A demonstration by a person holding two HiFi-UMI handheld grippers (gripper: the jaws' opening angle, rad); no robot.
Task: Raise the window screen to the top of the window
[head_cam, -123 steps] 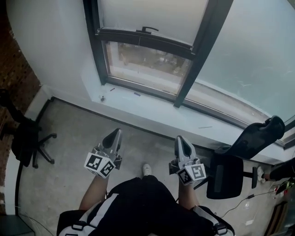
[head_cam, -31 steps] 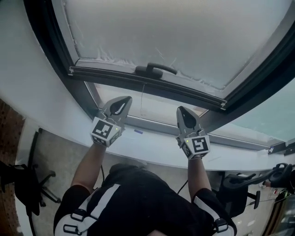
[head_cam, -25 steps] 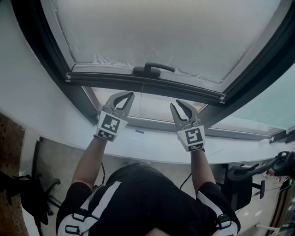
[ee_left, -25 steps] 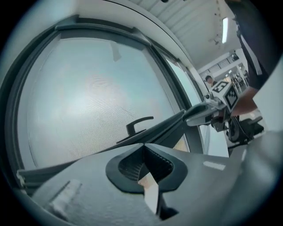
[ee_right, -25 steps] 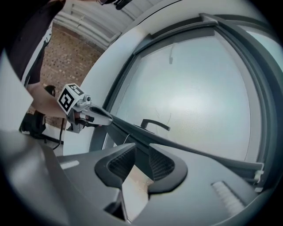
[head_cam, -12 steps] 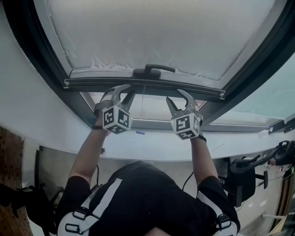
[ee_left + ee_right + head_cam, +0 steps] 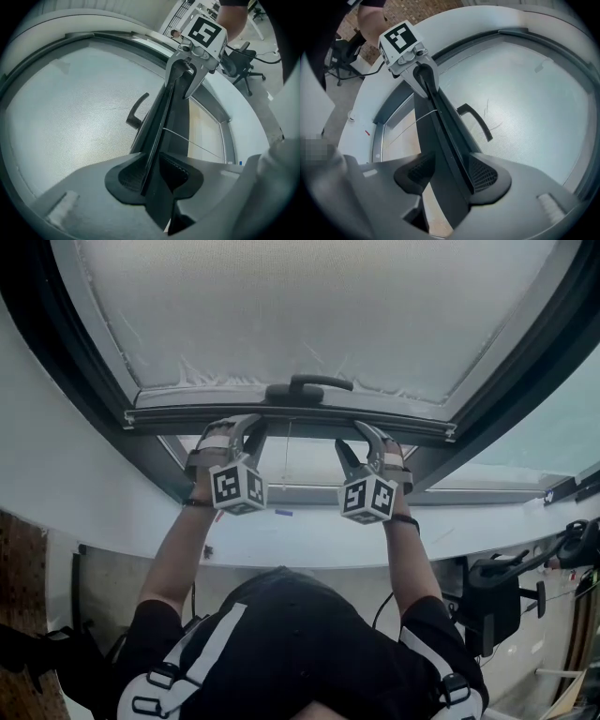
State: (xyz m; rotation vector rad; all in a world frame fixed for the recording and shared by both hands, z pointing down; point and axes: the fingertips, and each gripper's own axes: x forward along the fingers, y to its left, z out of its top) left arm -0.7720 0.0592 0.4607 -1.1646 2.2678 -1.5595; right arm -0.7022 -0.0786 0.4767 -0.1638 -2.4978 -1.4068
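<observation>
Both grippers have come up from the floor side to the dark bottom bar (image 7: 300,411) of the grey mesh window screen (image 7: 309,306). The left gripper (image 7: 255,427) is just left of the black curved handle (image 7: 305,387) on that bar. The right gripper (image 7: 349,435) is just right of the handle. Both have rolled over, so now one jaw sits on each side of the bar.

The right gripper's jaws have just been opening, and the bar is between them. Both pairs of jaws stand apart and do not seem to squeeze the bar yet. I think the squeeze comes next, then the lift. The bar hangs low, so the screen has far to go.

The head view shows both hands by the handle. Only the gripper views show the bar running between the pads, and a thin white string (image 7: 197,145) under the handle.
</observation>
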